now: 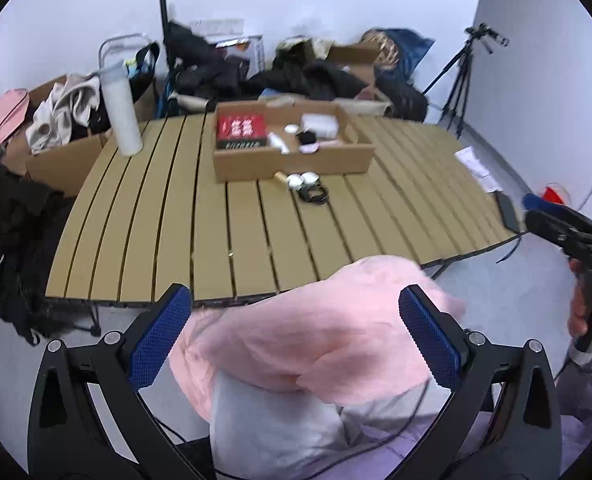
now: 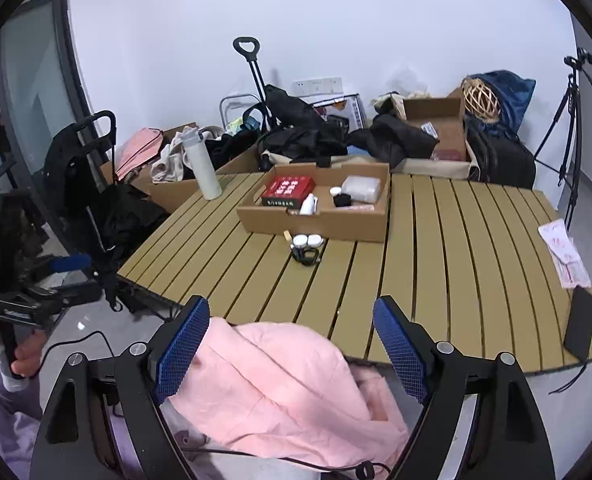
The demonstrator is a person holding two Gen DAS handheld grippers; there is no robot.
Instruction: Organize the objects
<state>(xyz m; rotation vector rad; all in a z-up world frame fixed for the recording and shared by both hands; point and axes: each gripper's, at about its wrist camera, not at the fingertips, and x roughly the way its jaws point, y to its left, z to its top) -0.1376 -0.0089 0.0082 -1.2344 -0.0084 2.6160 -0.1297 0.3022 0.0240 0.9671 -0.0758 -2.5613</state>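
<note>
Pink cloth [image 2: 272,392] nearest, low between wide-open, empty right gripper [image 2: 292,352]; left gripper [image 1: 296,340] likewise. Small bottles [image 2: 305,241] at 12 o'clock, touching cardboard tray [image 2: 315,222] (outside). Approach slowly, pinch one only.

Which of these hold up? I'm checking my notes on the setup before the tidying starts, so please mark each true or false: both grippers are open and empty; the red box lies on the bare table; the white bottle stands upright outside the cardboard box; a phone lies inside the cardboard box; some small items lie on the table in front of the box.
1. The left gripper and right gripper are open and empty. True.
2. The red box lies on the bare table. False: it sits inside the cardboard box.
3. The white bottle stands upright outside the cardboard box. True.
4. A phone lies inside the cardboard box. False: it lies near the table's edge.
5. Small items lie on the table in front of the box. True.
</note>
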